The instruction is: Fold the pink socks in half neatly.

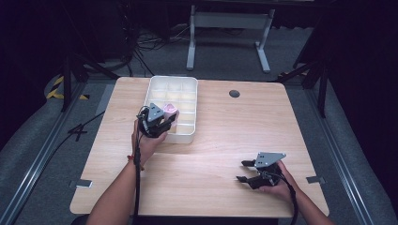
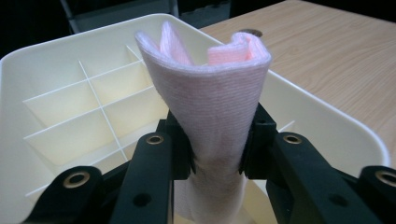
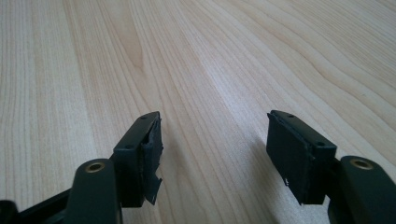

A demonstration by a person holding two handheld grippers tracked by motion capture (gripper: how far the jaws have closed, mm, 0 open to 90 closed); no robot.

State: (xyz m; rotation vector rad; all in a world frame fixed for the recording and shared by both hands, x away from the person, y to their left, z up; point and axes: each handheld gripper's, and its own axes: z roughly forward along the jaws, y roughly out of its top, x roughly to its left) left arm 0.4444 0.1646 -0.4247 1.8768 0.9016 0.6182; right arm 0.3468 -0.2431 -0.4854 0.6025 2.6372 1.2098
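A light wood-grain table point(image 1: 220, 140) with rounded corners and one dark round hole point(image 1: 234, 93) near its far edge is seen from the high view. One white plastic tray point(image 1: 187, 137), rectangular with rounded corners and split by thin walls into a grid of small compartments, is set on the left-centre of the table, long side running away from the person. One pink cloth point(image 2: 210, 107), soft and finely ribbed, folded into a loose upright roll, is pinched at its lower part between the jaws of the left gripper point(image 1: 165, 121) and held over the tray's near compartments. The left gripper is raised above the tray's near edge by the left hand point(image 1: 148, 140), forearm reaching forward. The right gripper point(image 1: 244, 171) is held low over bare table at the near right, pointing left, jaws spread apart with nothing between them, the pads point(image 3: 152, 154) looking worn and ragged.
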